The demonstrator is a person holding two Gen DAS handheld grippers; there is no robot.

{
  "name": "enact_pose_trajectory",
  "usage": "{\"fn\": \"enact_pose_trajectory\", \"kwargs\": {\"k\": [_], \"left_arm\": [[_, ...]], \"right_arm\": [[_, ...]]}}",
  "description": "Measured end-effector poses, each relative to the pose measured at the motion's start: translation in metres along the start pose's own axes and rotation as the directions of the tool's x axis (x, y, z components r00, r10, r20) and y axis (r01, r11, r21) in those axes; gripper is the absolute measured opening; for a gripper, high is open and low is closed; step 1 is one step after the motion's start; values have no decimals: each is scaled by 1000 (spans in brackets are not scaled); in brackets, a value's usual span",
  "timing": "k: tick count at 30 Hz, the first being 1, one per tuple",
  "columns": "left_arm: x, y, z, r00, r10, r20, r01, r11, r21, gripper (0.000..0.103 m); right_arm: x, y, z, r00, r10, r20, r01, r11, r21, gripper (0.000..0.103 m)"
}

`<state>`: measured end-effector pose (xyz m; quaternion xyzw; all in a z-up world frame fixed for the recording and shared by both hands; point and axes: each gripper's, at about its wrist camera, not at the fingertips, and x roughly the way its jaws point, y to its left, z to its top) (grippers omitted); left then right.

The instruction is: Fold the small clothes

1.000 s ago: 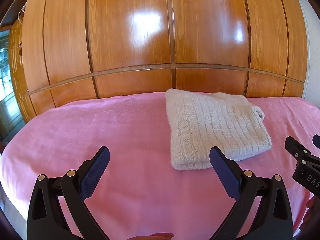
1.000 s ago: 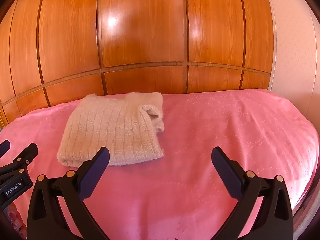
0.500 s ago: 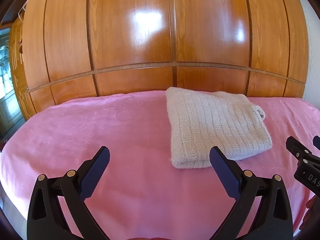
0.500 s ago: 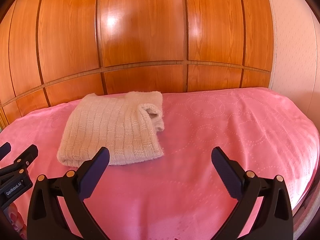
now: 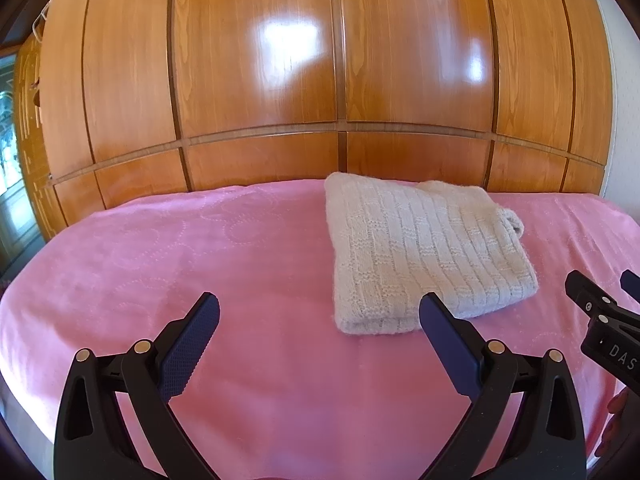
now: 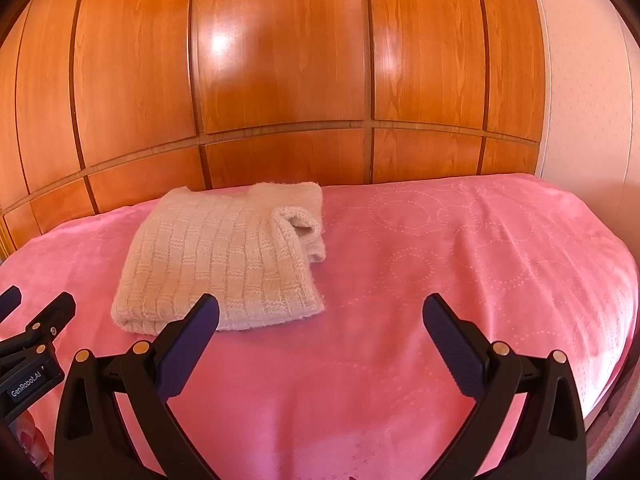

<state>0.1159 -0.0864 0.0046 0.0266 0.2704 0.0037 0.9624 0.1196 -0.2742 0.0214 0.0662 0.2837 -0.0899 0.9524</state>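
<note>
Left wrist view: the left gripper (image 5: 320,312) hovers over a pink bedspread (image 5: 200,264), its two dark fingers (image 5: 192,344) spread wide with nothing between them. A cream knitted garment (image 5: 424,252), folded into a neat rectangle, lies flat on the bedspread toward one o'clock from the gripper; the tip of the finger on that side overlaps the garment's near edge in the picture, though whether it touches cannot be told. A rolled cuff or collar shows at the garment's three o'clock edge. At four o'clock the right gripper (image 5: 600,296) enters from the frame edge, near the garment but apart from it. Glossy wooden panelling (image 5: 256,80) fills the twelve o'clock half behind the bed.

Right wrist view: the right gripper (image 6: 320,312) is likewise held above the bedspread (image 6: 460,260) with its fingers (image 6: 452,344) wide apart and empty. The folded garment (image 6: 224,260) sits at eleven o'clock, its near edge partly behind the tip of the nine o'clock finger. The left gripper (image 6: 36,312) shows at nine o'clock, its fingers parted. The panelling (image 6: 280,60) rises at twelve o'clock, with a pale wall (image 6: 584,80) at two o'clock.
</note>
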Motion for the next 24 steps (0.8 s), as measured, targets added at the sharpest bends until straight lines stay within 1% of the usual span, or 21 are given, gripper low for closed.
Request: {"fn": "enact_pose_trajectory", "kwargs": {"k": [6, 9, 15, 19, 24], "left_arm": [[5, -1, -2, 1000, -10, -23, 9, 1000, -7, 99], [5, -3, -3, 1000, 10, -10, -10, 1000, 0, 99], [7, -7, -6, 1000, -10, -24, 10, 1000, 15, 99], [17, -7, -9, 997, -28, -71, 30, 999, 26, 99], [37, 6, -9, 992, -15, -127, 17, 1000, 17, 99]], "right_arm": [[1, -1, -1, 1000, 0, -5, 0, 1000, -2, 101], [1, -2, -1, 1000, 1, -9, -1, 1000, 0, 101], [4, -2, -3, 1000, 5, -19, -5, 1000, 5, 101], [9, -5, -4, 999, 3, -37, -3, 1000, 10, 101], [28, -17, -4, 995, 0, -101, 4, 999, 46, 101]]}}
